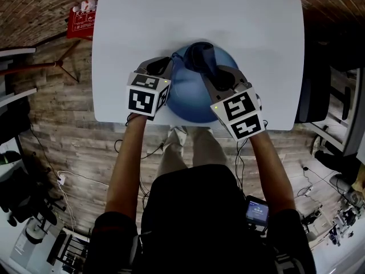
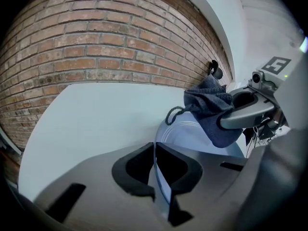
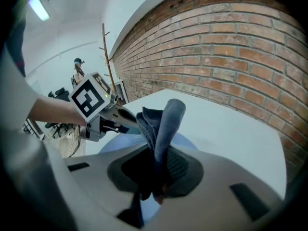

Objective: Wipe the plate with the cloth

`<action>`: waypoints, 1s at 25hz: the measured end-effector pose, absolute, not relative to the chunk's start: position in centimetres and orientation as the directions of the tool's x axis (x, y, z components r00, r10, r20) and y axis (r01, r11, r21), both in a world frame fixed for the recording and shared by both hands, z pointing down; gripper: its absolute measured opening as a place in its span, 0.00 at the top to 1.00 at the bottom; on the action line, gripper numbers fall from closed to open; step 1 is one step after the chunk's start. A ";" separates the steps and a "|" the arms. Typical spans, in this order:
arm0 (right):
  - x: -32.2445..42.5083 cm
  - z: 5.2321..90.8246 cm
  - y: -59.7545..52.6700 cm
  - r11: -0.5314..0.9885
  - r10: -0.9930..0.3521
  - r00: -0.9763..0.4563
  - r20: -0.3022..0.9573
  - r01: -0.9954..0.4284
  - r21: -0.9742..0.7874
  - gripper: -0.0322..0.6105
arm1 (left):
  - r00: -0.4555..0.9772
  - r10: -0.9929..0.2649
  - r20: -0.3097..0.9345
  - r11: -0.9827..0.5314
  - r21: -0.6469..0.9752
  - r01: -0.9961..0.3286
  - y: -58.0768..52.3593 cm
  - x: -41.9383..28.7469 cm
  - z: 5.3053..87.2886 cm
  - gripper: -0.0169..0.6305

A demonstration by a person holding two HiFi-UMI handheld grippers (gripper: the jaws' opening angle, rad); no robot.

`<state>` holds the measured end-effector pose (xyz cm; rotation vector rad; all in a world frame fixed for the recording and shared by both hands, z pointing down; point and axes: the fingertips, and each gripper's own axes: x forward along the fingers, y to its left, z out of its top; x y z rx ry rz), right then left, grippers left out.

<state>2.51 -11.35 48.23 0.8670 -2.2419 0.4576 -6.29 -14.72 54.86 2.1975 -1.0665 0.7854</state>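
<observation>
**Two-handed hold for wiping.** Nearest the person, the left gripper (image 2: 155,174) has its jaws pinched on the near-left rim of the blue plate (image 1: 185,104). This grip presumably steadies the plate against the rubbing stroke (whether the plate lies flat or is tipped cannot be told). At the plate's right, the right gripper (image 3: 156,177) has its jaws clamped on a bunched dark-blue cloth (image 1: 201,55). The cloth's free fold stands over the plate's middle, apparently ready to be pressed down. Beyond the plate extends the white bench (image 1: 142,21); the plate sits at its near edge.
</observation>
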 end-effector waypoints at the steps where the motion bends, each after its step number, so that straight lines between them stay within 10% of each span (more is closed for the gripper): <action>1: 2.3 48.5 -11.4 0.731 -0.446 -0.534 0.719 -0.680 -0.051 0.85 | 0.511 -0.485 0.709 -0.525 0.231 -0.819 -14.7 -6.2 54.8 0.92; 25: 0.9 54.5 -11.7 0.872 -0.298 -0.346 0.889 -0.477 0.107 0.85 | 0.514 -0.474 0.715 -0.550 0.215 -0.807 -14.7 -6.2 55.1 0.92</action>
